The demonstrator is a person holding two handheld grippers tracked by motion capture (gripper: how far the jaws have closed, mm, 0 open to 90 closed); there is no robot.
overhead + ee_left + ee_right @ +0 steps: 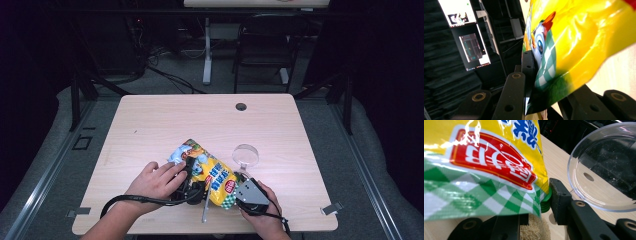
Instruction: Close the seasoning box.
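1. The counter [150, 125] is a pale wooden top; its far half and left side lie bare, so I have open room there. My work sits close to the near edge, with little margin toward me.
2. The snack bag [210, 172], yellow with a green check end, lies near the middle of the near half. Its long axis runs from far-left to near-right, between my two hands.
3. My left gripper [189, 175] has its fingers [527, 67] clamped on the far-left part of the bag, the film pinched flat between them.
4. My right gripper [245, 187] grips the near-right corner; its fingers [559, 200] press on the checked edge beside what looks like a green clip. Each hand is nearest its own end.
5. The clear bowl [246, 155] stands just beyond my right gripper, just right of the bag, apart from it. I judge the next move tips the bag that way, so the right end leads.
6. A slim white stick [205, 207], which I cannot identify, lies near the near edge between my hands.
7. Fine grains [534, 230] show below the bag, near my right fingers.
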